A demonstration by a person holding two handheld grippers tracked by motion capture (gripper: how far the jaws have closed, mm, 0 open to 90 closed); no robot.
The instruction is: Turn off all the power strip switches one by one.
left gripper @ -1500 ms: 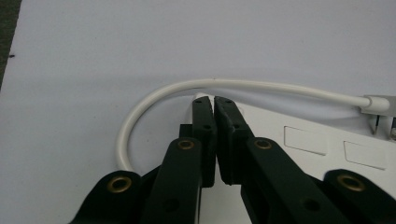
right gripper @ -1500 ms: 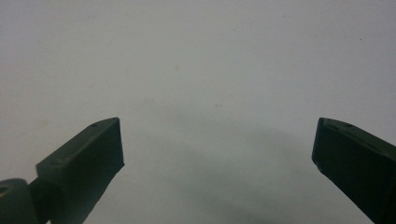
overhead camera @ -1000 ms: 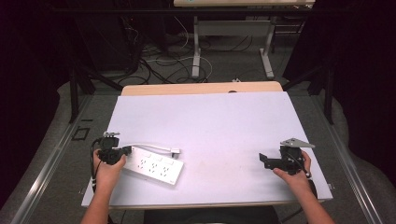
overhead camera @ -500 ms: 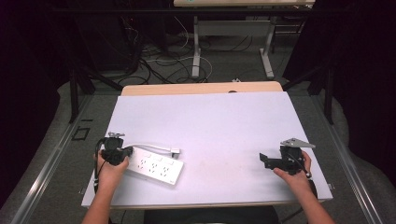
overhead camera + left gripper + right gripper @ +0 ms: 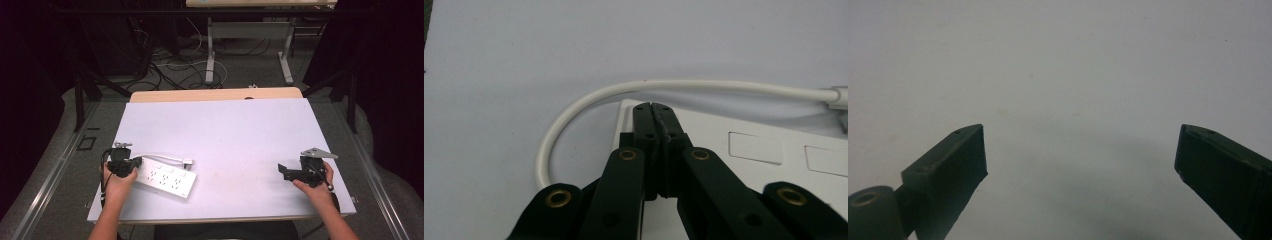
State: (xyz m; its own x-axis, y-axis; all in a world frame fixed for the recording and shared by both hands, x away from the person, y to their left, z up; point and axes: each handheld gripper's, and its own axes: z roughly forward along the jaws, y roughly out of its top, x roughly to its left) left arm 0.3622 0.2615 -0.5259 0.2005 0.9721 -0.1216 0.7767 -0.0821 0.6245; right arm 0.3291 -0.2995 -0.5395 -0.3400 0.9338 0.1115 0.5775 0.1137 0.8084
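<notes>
At the near left of the white table top (image 5: 235,130), the left gripper (image 5: 655,107) has its black jaws pressed fully together with nothing between them, tips over the near end of the flat white plastic power strip (image 5: 165,176). Whether the tips touch its casing is hard to tell. The strip's white cable (image 5: 589,100) loops just beyond the tips. At the near right, well apart, the right gripper (image 5: 1080,150) holds its jaws wide over bare table.
</notes>
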